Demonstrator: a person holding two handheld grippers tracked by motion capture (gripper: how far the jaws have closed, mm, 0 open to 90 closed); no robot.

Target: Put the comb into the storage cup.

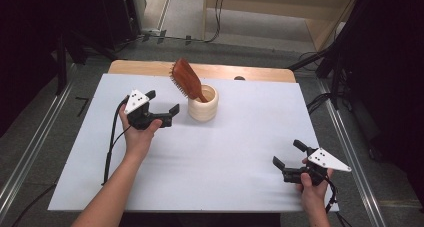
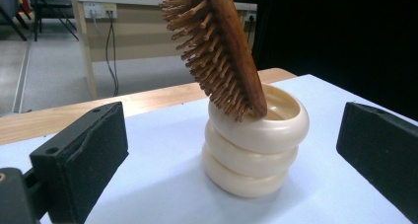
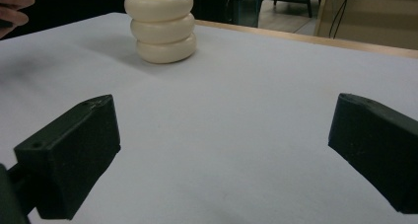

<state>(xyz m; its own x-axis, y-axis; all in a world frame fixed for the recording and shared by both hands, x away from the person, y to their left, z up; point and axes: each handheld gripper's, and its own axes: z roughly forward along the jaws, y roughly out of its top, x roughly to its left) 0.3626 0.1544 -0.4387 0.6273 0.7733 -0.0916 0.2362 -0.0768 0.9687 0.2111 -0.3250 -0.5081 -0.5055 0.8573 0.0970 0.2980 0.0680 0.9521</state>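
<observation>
Both grippers, left (image 1: 162, 108) and right (image 1: 285, 160), gape empty; at frame centre, steady the cream ringed holder (image 1: 203, 105) before lifting the wooden bristle hairbrush (image 1: 187, 79).

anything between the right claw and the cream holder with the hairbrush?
Nothing. In the right gripper view, bare white tabletop runs from the open right claw to the holder; the high view shows the same.

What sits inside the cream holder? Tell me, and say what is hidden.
A wooden hairbrush stands in the cream holder, handle down, head leaning out over the rim with its bristles showing. The handle's lower end and the holder's bottom are covered by its wall.
</observation>
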